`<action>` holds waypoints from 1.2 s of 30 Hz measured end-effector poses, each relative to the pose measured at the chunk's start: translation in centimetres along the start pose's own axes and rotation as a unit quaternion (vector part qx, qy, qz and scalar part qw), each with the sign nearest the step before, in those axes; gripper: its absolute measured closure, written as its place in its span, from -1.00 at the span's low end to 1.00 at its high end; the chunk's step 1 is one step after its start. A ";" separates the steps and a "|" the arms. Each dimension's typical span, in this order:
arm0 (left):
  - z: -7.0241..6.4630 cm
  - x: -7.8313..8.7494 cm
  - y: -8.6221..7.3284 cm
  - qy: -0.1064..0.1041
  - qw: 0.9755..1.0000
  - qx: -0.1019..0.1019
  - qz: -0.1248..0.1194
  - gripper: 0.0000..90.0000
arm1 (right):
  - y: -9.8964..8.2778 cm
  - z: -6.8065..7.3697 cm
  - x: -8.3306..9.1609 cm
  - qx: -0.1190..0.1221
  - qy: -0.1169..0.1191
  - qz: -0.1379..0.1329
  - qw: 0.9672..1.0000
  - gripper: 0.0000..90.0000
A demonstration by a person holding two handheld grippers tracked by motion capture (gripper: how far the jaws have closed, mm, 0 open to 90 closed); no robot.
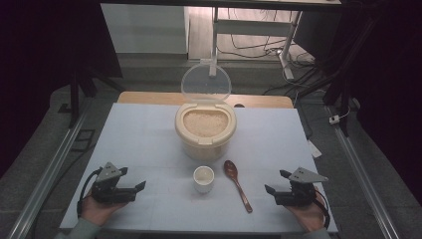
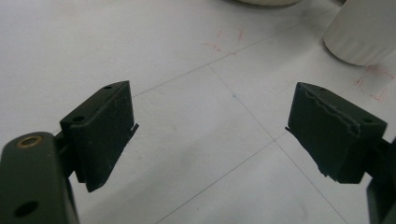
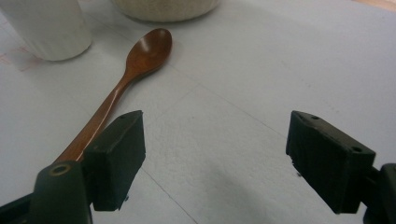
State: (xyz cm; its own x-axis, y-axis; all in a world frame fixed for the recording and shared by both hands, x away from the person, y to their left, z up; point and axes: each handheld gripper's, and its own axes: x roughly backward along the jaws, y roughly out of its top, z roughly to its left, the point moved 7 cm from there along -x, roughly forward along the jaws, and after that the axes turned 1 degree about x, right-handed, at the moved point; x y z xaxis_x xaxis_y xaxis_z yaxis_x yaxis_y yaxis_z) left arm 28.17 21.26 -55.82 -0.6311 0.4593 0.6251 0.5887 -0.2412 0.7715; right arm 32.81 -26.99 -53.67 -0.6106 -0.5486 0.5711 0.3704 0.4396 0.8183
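Right now both my grippers, left & right, rest wide apart w/ nothing gripped. Wooden spoon lies beside the cup, front of the open rice bin. Best approach: right gripper takes the handle mid-shaft, squarely, bowl level.

on the white-covered table, the cream plastic rice container sits at the centre rear, its clear round lid standing open behind it. before it sits the small white ribbed cup, with the brown wooden spoon just to its right. the left gripper rests at the near left, the right gripper at the near right, both well apart from the cup.
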 end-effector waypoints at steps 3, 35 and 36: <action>0.1 0.0 0.0 0.001 1.000 0.002 0.000 -0.68 | 0.0 0.0 -0.1 -0.009 0.011 0.002 1.000 -0.53; -0.1 -0.6 0.4 -0.003 1.000 -0.018 -0.004 -0.69 | 2.9 2.2 0.7 -0.014 -0.006 0.043 0.999 -0.34; -0.1 -0.6 0.3 -0.003 1.000 -0.018 -0.003 -0.69 | 3.2 2.4 0.6 -0.015 -0.002 0.051 0.999 -0.34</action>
State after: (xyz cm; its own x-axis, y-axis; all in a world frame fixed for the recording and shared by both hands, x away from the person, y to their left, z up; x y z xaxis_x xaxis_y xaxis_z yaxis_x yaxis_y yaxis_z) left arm 28.68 20.79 -55.93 -0.6314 0.4649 0.6207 0.5674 -0.2686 0.7784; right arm 31.91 -24.25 -50.88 -0.5709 -0.4996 0.6515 0.4520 0.4712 0.7574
